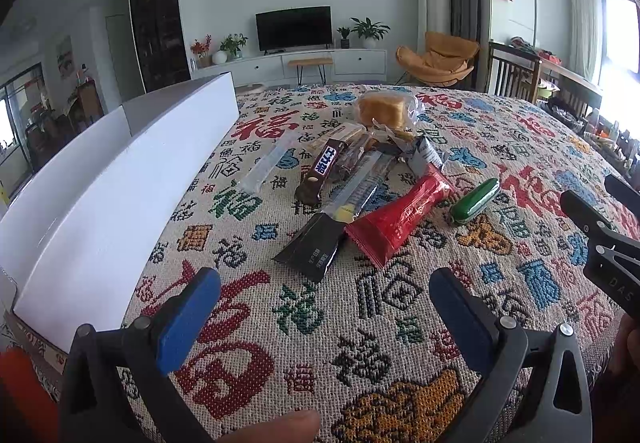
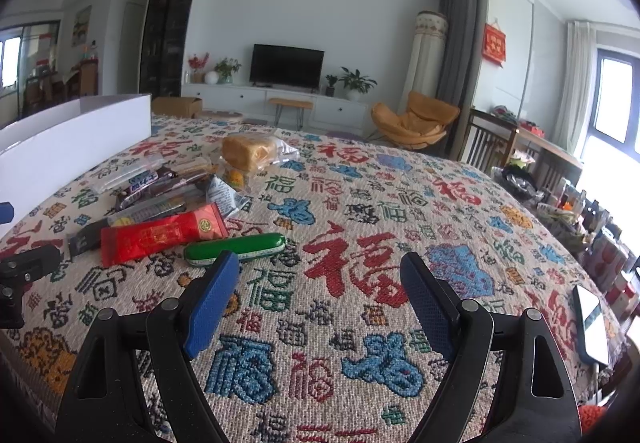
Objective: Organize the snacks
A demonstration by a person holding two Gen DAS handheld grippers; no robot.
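Observation:
A pile of snacks lies on the patterned cloth: a red packet [image 1: 402, 217] [image 2: 160, 233], a green sausage stick [image 1: 475, 200] [image 2: 236, 249], a black-ended bar [image 1: 320, 247], a brown chocolate bar [image 1: 322, 171], a clear stick pack [image 1: 266, 163] and bagged bread [image 1: 386, 109] [image 2: 250, 151]. A white open box [image 1: 120, 187] [image 2: 76, 139] stands to the left. My left gripper [image 1: 324, 303] is open and empty, short of the pile. My right gripper [image 2: 320, 283] is open and empty, its left pad just in front of the green stick; it also shows in the left wrist view [image 1: 600, 227].
A phone [image 2: 592, 323] lies on the cloth at the right edge. Cluttered shelves and wooden chairs [image 2: 492, 143] stand to the right. A TV stand and orange chair are far behind the table.

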